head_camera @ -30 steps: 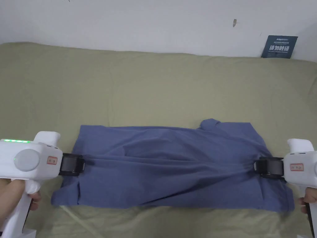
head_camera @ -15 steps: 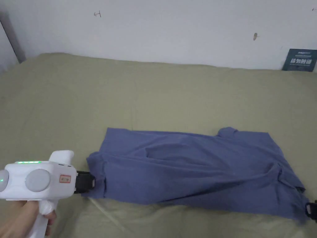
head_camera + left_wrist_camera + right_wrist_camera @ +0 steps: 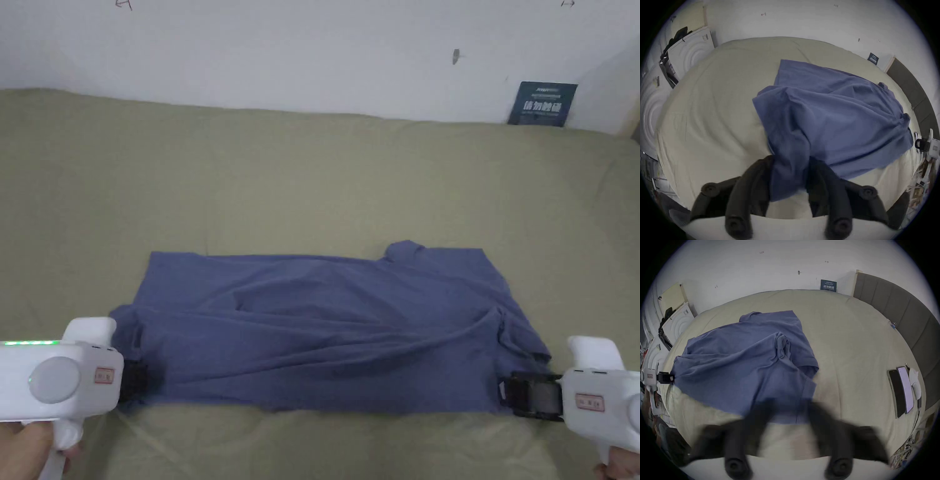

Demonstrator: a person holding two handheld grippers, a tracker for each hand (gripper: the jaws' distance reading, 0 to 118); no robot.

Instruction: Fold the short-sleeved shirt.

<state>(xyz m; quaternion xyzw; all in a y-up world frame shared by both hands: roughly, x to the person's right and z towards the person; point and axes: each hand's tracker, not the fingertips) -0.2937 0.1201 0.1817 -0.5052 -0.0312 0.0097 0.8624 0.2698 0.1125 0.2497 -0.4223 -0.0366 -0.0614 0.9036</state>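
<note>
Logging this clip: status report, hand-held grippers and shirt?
Left hand-held gripper shut on shirt, left end. Right hand-held gripper at shirt's right end, blurred; grip unclear. Shirt rumpled, lying lengthwise on bed. Nothing in the way.

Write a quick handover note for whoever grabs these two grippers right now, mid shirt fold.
Left gripper: blue fabric of the short-sleeved shirt sits between its jaws at the shirt's left end; whether they press on it is unclear.
Right gripper: at the shirt's near right corner; view blurred, grip cannot be confirmed.
The shirt lies lengthwise on the olive-green bed cover, folded over along its length, wrinkled.
Left: check both grips, smooth the creases, then fold the ends together.
</note>
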